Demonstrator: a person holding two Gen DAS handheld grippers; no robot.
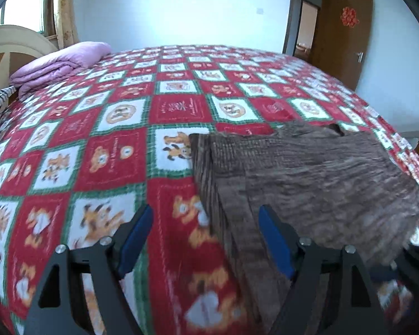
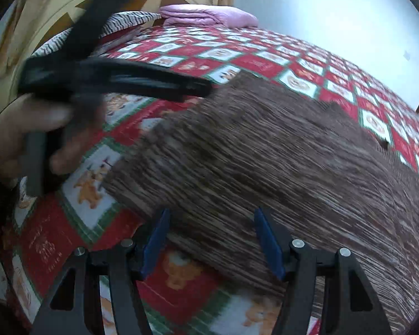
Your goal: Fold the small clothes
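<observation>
While both the left gripper and right gripper gape wide and empty, each should pinch 1 near corner of the brown garment evenly.

Brown garment looks like ribbed knit cloth, matt and a bit rough, kinda streaky. Sits on a printed bedspread, soft woven cloth, no shine. Left gripper has matt black plastic-looking arms, smooth blue pads, shiny metal screws. Same deal on the right gripper. Glossy-ish brown wooden door at the back.
</observation>
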